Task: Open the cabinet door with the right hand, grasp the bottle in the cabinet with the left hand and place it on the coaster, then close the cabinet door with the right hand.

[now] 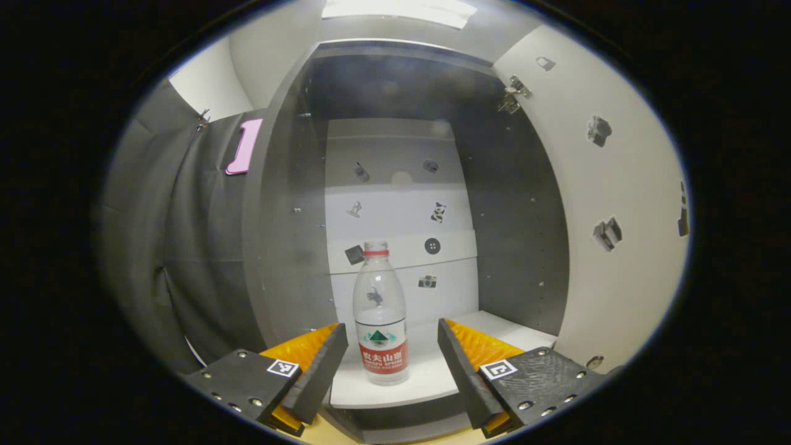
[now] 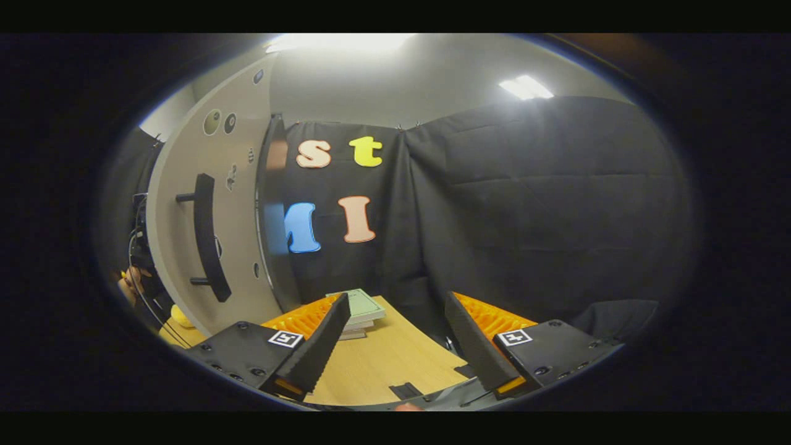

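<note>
Nearest the lens in the left gripper view, the left gripper [image 1: 389, 364] has its jaws spread wide with nothing between the pads; the bottle [image 1: 380, 315] stands upright in the gap beyond them, apart from both fingers. It rests on the pale bottom shelf [image 1: 426, 377] of the open cabinet [image 1: 290, 235], near the front edge, with a red ring under its cap and a red and white label low on its body. Small stickers dot the cabinet's back panel at 12 o'clock from the bottle. The cabinet door [image 1: 618, 204] is swung out at 3 o'clock, its hinge showing near the top. In the right gripper view, the right gripper [image 2: 395, 346] also has its jaws wide apart and grips nothing, poised over the wooden desk [image 2: 383, 364]. The door's outer face, with its dark handle [image 2: 207, 238], stands at 9 o'clock, and a stack of books [image 2: 361, 312] lies on the desk just past the fingertips.
</note>
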### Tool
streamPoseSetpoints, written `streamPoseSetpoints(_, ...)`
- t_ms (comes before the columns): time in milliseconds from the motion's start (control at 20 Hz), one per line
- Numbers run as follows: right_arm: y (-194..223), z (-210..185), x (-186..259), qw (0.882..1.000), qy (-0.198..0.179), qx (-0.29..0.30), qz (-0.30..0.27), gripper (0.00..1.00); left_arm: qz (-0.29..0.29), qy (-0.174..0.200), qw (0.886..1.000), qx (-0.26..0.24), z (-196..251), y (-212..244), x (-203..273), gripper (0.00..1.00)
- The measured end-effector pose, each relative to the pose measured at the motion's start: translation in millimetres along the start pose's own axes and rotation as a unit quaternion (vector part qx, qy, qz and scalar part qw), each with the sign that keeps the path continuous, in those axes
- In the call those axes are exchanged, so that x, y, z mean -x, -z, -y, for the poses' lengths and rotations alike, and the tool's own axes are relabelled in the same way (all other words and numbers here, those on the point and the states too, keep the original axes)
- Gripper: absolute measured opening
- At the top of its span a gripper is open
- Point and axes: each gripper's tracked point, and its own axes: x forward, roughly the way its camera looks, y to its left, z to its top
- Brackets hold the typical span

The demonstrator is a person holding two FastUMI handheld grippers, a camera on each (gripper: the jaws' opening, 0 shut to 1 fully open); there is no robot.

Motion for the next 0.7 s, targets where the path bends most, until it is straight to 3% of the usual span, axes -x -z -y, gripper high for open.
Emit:
streamPoseSetpoints(50,2.3,0.2,-4.5,1.0,-0.001,-0.001,-0.003,0.98,-0.002,-0.003,1.0,0.0,-0.1,3.6,-9.0,0.84)
streamPoseSetpoints(500,18.9,1.4,-43.0,1.0,-0.003,0.001,-0.03,0.98,-0.016,-0.031,0.999,0.008,-7.9,32.9,-62.3,0.84)
streamPoseSetpoints(550,20.7,1.5,-45.4,0.999,-0.004,0.0,-0.033,0.98,-0.02,-0.033,0.999,0.009,-8.3,37.2,-65.5,0.9)
streamPoseSetpoints(650,24.0,0.8,-51.0,0.999,-0.006,0.001,-0.037,0.93,-0.03,-0.029,0.999,0.016,-7.5,45.1,-68.2,0.9)
streamPoseSetpoints(700,26.5,0.7,-51.3,0.999,-0.007,0.001,-0.039,0.93,-0.029,-0.028,0.999,0.019,-7.8,45.9,-70.9,0.84)
